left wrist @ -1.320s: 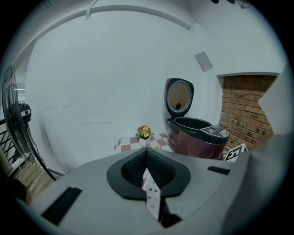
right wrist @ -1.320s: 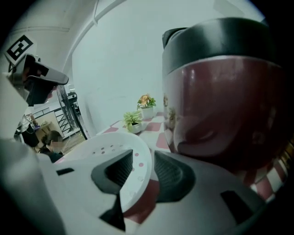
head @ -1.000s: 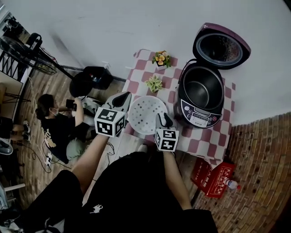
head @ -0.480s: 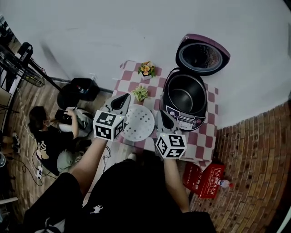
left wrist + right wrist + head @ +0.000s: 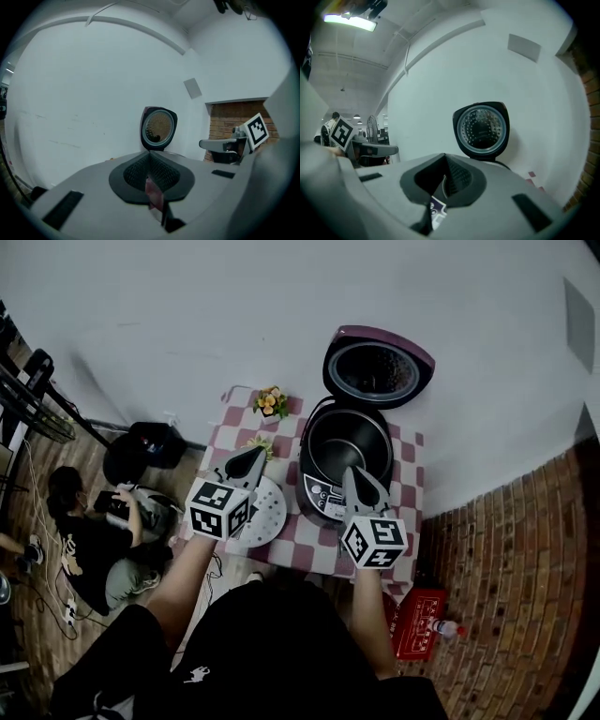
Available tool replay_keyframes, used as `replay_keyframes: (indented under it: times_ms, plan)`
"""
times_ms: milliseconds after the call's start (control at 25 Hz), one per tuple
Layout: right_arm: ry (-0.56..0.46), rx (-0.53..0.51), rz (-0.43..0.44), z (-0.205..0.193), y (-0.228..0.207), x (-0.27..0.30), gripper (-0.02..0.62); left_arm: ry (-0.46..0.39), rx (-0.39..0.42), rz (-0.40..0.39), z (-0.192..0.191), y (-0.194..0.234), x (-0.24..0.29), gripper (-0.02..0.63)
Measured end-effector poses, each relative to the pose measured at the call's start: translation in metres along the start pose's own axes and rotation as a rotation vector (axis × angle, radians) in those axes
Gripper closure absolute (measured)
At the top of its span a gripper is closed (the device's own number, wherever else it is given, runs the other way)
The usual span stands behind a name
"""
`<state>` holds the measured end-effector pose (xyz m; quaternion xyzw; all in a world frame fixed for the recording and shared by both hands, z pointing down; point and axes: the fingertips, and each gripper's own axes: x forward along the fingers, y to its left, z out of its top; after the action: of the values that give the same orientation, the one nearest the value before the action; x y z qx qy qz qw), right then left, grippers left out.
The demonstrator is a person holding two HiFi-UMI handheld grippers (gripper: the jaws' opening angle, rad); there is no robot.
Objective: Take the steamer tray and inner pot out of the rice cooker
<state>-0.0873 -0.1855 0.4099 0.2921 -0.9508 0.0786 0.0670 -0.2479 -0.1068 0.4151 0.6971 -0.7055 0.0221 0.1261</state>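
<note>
White wall fills the background, with brick to the right and a small table (image 5: 405, 504) in a red-and-white checked cloth pushed against it. On the cloth stands the rice cooker (image 5: 322, 499), its lid (image 5: 377, 369) tipped up and back. The inner pot (image 5: 347, 442) sits down inside the cooker body, and the head view shows no contents in it. The white perforated steamer tray (image 5: 270, 514) is already out and lies flat on the cloth just left of the cooker. It seems to reach the table's front-left edge, though the left gripper covers part of it.

The left gripper (image 5: 253, 456) hangs above the tray with its jaws clenched together on nothing. The right gripper (image 5: 352, 476) hovers over the cooker's front rim, also clamped closed and empty. Each gripper's own view shows the pads meeting, with the raised lid beyond.

Judged from this, only the pot remains to be lifted. The main risks:
- Closed jaws lowered onto the pot rim would knock it rather than grip it.
- The rim looks thin and smooth, so a shallow pinch could slip mid-lift.
- One-sided lifting may tilt the pot and jam it against the cooker wall.
- Free cloth is scarce: the tray, a flower pot (image 5: 270, 401) and the table edge crowd any set-down spot.
- A nudge could push the tray off.
</note>
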Motion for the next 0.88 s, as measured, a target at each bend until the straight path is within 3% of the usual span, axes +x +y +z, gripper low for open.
replay_keyframes:
  times_ms: [320,560,880]
  plan:
    - [0.002,-0.009,-0.017,0.018,-0.072,-0.002,0.594,0.005,-0.05,-0.01,0.008,-0.034,0.042,0.603]
    - [0.052,-0.042,-0.029,0.014,-0.124,0.003,0.594,0.072,0.006,0.019,-0.005,-0.05,0.081,0.603]
    - [0.164,-0.056,-0.029,-0.017,-0.173,0.012,0.592,0.139,0.075,0.116,-0.024,-0.054,0.105,0.601]
